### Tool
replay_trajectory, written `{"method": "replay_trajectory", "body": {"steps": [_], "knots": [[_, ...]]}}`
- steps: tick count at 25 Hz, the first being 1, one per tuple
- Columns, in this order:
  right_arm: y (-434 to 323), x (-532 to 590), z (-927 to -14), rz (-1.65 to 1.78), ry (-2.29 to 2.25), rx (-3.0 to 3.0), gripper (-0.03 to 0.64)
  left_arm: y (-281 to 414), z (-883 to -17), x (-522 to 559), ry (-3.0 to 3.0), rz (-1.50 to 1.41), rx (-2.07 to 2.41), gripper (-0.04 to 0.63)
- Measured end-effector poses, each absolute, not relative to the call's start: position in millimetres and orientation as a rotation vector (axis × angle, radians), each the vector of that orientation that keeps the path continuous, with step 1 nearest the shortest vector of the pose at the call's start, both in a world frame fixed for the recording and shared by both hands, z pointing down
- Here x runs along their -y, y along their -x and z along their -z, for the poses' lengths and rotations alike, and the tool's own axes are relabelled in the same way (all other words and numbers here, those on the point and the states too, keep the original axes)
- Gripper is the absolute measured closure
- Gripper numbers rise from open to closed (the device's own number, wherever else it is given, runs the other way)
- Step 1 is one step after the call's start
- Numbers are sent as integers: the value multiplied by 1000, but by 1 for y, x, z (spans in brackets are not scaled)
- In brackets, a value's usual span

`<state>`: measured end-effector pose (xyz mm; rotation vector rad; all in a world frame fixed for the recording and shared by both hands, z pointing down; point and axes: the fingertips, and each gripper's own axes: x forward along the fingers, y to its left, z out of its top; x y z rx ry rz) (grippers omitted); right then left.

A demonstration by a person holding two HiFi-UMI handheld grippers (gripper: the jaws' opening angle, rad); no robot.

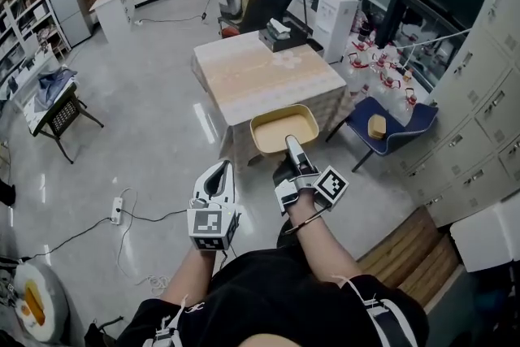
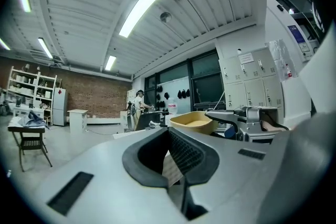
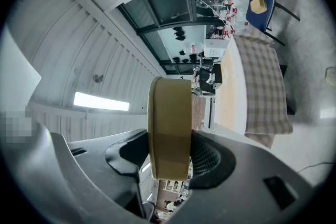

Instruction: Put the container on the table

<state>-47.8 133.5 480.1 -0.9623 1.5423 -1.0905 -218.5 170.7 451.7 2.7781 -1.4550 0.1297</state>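
container: yellow open container [image 1: 284, 128], held at the near edge of the table [image 1: 260, 69] and partly over it; whether its base touches the top can't be told.
right tongs: right gripper [image 1: 294, 152] clamped on the container's near wall.
left tongs: left gripper [image 1: 218, 175] closed on nothing, short of the table.
risk: released this near the edge, the container could tip off; gripped by one wall only, it may sag.

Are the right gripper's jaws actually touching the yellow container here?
Touching. The right gripper view shows the right gripper with the yellow container wall clamped between its pads, no gap on either side.
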Motion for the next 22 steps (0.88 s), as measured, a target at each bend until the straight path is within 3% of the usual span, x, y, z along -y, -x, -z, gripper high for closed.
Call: {"method": "replay_trajectory", "body": {"steps": [7,22], "knots": [[-4,-17,-506,1128,939,-1535,373,169,-469,-57,-2740,-119,1485,583],[-187,371,-476,1245,844,-1635,373,-18,-438,316,-2590,-156,1689,583]]}}
